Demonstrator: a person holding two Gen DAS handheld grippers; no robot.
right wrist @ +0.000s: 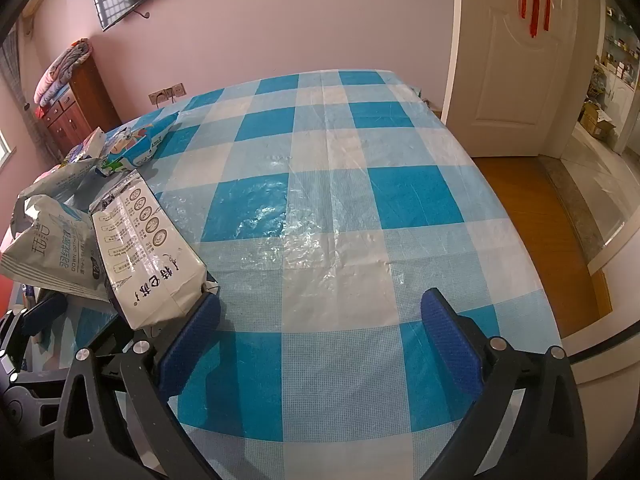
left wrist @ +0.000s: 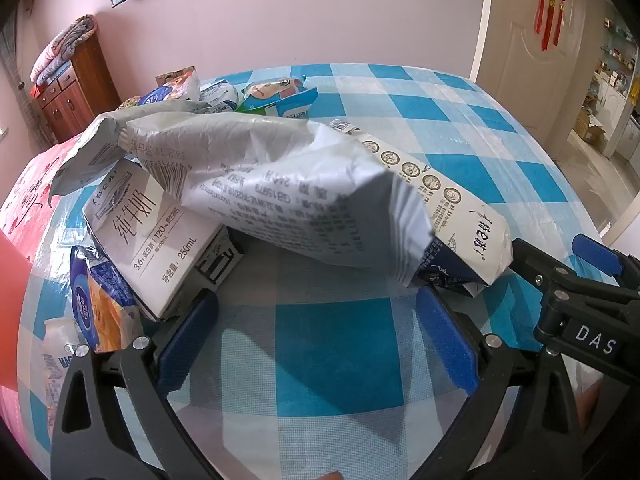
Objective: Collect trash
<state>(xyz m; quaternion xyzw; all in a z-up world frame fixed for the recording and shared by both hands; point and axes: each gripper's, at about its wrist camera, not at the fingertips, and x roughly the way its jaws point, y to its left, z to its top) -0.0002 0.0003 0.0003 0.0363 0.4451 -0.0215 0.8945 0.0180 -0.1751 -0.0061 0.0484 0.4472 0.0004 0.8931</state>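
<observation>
A heap of trash lies on the blue-and-white checked table. A crumpled white pouch (left wrist: 288, 176) lies on top of a white 250 mL milk carton (left wrist: 148, 240) and a second flattened milk carton (left wrist: 460, 208). My left gripper (left wrist: 316, 340) is open and empty, just in front of the pouch. My right gripper (right wrist: 320, 336) is open and empty over bare cloth; its left finger touches the flattened carton (right wrist: 156, 264), with the white pouch (right wrist: 56, 256) beyond. The right gripper also shows in the left wrist view (left wrist: 576, 280).
More wrappers sit behind: a blue cartoon carton (left wrist: 280, 96), a blue and orange packet (left wrist: 100, 312), a small white bottle (left wrist: 60, 344). A red bag (left wrist: 24, 208) is at the left. The tablecloth (right wrist: 360, 184) stretches right to the table edge, with a door (right wrist: 516, 52) beyond.
</observation>
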